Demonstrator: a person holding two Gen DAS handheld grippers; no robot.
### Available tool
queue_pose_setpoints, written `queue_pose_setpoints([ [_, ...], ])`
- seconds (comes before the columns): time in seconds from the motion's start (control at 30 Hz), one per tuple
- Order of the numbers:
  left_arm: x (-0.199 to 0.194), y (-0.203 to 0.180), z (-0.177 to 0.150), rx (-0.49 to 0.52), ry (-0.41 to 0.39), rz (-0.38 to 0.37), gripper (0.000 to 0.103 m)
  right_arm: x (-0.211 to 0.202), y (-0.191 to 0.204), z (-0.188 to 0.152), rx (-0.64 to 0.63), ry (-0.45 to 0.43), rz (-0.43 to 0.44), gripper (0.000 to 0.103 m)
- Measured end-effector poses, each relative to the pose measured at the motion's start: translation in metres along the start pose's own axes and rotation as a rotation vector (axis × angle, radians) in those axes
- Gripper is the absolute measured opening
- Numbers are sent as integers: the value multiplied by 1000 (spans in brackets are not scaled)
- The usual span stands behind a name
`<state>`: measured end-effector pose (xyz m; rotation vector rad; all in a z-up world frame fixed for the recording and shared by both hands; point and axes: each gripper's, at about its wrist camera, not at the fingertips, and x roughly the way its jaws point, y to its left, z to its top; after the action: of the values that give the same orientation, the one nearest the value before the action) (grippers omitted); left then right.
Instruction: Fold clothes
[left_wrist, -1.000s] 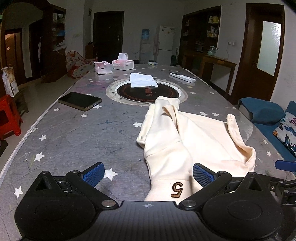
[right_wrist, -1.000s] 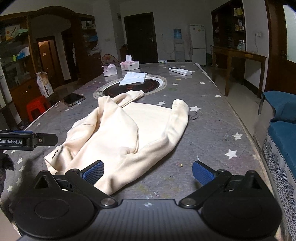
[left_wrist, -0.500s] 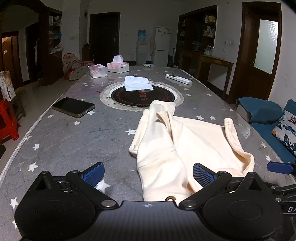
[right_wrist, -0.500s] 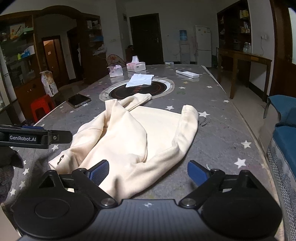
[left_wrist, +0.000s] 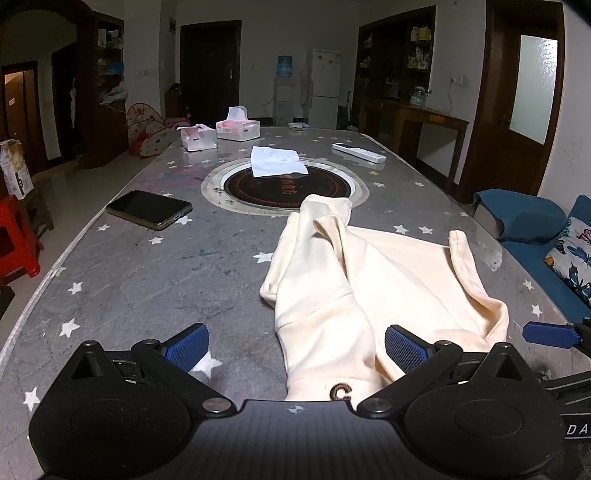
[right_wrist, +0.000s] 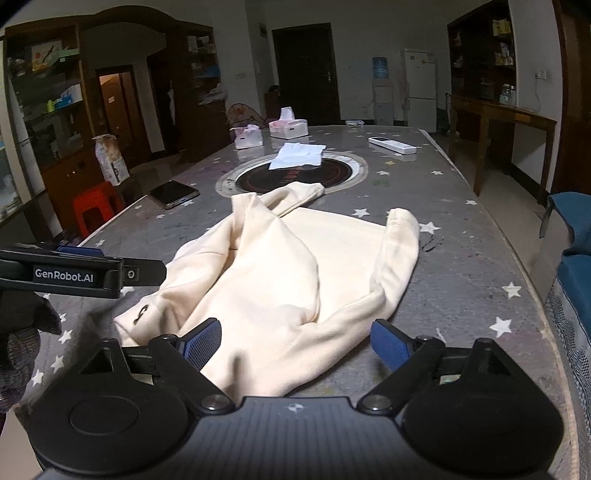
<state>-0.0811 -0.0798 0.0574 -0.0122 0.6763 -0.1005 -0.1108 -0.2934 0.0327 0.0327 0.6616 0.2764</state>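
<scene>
From the left wrist view, the left claw (left_wrist: 295, 349) stands released, its two blue pads wide apart, and the near end of one cream garment (left_wrist: 373, 280) lies on the table (left_wrist: 147, 280) between them without either pad pressing it; a small dark emblem on the cloth shows just at the claw's base. The garment spreads ahead and to the right of the claw, one sleeve running forward toward the round inset (left_wrist: 284, 186) in the table. Farther ahead lie one white cloth (left_wrist: 277, 166) on that inset, two tissue boxes (left_wrist: 218, 133) side by side beyond it, and one remote (left_wrist: 358, 152) ahead to the right; one phone (left_wrist: 149, 209) lies ahead to the left. One blue pad of the right claw (left_wrist: 550, 334) shows at the right edge. From the right wrist view, the right claw (right_wrist: 297, 343) is also released, its jaws standing wide though closing a little; the garment's folded edge (right_wrist: 295, 295) lies between the two pads, the left pad right at the cloth, the right pad over bare table. The left claw (right_wrist: 81, 273) reaches in from the left, near the garment's emblem end. Ahead sit the same single white cloth (right_wrist: 299, 155), two tissue boxes (right_wrist: 269, 131), one remote (right_wrist: 391, 144) and one phone (right_wrist: 173, 194).
</scene>
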Motion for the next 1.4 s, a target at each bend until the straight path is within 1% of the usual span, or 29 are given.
queue_pose_setpoints([
  [0.17, -8, 0, -9, 6, 11, 1, 103, -3, 7, -5, -24, 10, 6, 92],
  [0.4, -18, -4, -24, 19, 34, 10, 103, -9, 13, -14, -12, 26, 13, 96],
  [0.67, -29, -6, -33, 27, 35, 13, 103, -16, 22, -22, -17, 26, 14, 96],
  [0.93, -36, -8, -37, 35, 31, 14, 103, -22, 26, -25, -21, 17, 4, 95],
  [1.0, -37, -9, -37, 37, 28, 13, 103, -24, 27, -26, -24, 13, 3, 92],
  [1.4, -41, -15, -37, 52, 17, 12, 103, -26, 29, -26, -27, 6, 13, 89],
])
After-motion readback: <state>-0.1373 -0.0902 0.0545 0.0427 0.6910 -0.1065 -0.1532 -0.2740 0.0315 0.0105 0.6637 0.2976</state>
